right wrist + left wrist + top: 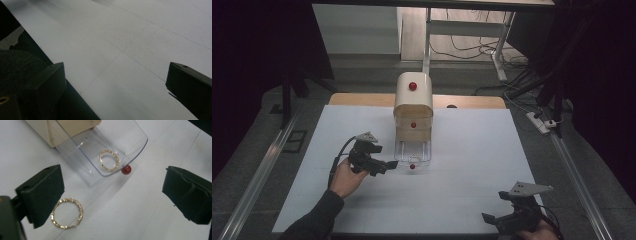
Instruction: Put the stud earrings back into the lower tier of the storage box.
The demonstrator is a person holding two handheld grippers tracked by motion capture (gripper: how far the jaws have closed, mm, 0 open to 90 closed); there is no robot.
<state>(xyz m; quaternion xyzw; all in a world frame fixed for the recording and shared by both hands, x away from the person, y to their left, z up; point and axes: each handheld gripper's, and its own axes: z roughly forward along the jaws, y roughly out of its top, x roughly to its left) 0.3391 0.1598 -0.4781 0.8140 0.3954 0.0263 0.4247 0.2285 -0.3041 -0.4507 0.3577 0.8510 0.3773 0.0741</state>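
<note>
A small wooden cabinet (413,97) with red knobs stands at the middle of the white table. Its clear plastic bottom drawer (82,150) is pulled out, and a gold chain bracelet (109,160) lies inside near the red knob (126,169) on the drawer front. A second gold bracelet (67,213) lies on the table just outside the drawer, beside one jaw. My left gripper (113,187) is open over this spot and holds nothing; from above, the left gripper (384,157) sits just left of the drawer (413,151). My right gripper (498,207) rests open at the front right corner.
The white table (130,50) runs to its front edge close by the right gripper (115,82), with dark floor beyond. Behind the cabinet lie a wooden board (362,99), desk legs and cables on the floor.
</note>
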